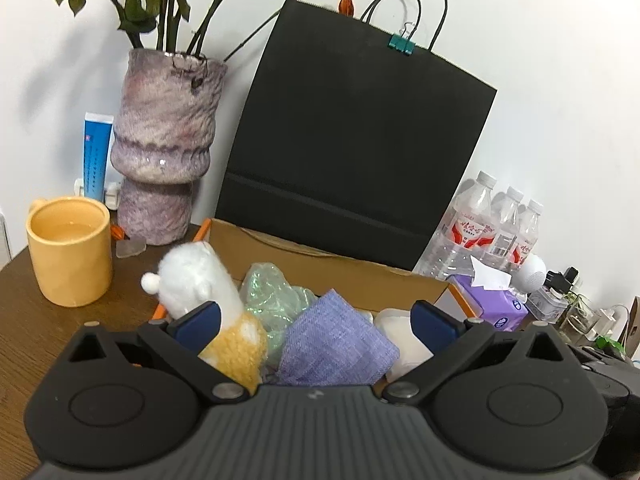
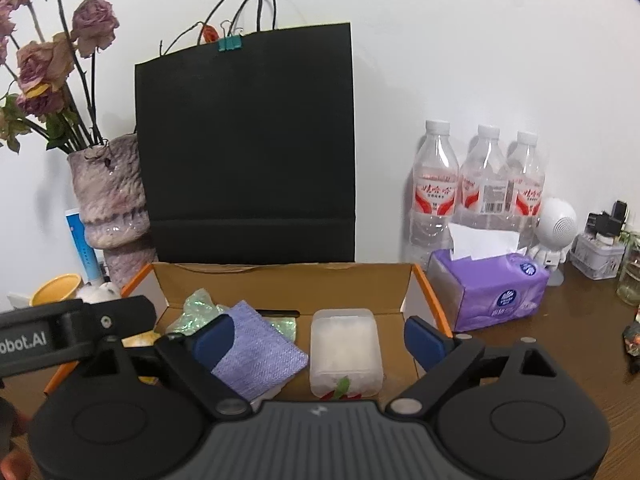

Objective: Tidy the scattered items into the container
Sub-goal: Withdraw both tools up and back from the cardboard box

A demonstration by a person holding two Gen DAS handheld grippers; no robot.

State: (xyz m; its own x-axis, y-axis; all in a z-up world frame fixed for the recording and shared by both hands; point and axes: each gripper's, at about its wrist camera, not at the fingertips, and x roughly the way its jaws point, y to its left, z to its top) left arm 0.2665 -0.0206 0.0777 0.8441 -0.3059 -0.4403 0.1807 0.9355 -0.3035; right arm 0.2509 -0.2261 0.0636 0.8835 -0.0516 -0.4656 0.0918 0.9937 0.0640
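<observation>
Cardboard box (image 2: 280, 276): open on the wooden table (image 2: 560, 360), holding one purple cloth (image 2: 260, 352), one clear plastic tub (image 2: 345, 350), one greenish crinkled wrapper (image 2: 196, 312).
Black paper bag (image 2: 248, 140): upright just behind the box, against the wall.
Vase (image 1: 164, 148): left of the bag, dried roses inside.
Water bottles (image 2: 480, 184): three, right rear.
Tissue pack (image 2: 488, 292): one, beside the box's right wall.
Yellow mug (image 1: 68, 248): one, left.
Plush toy (image 1: 212, 304): white and yellow, leaning over the box's left edge, against the left gripper's left finger.
Left gripper (image 1: 316, 320): spread wide above the box, nothing pinched.
Right gripper (image 2: 320, 340): spread, empty, above the tub.
</observation>
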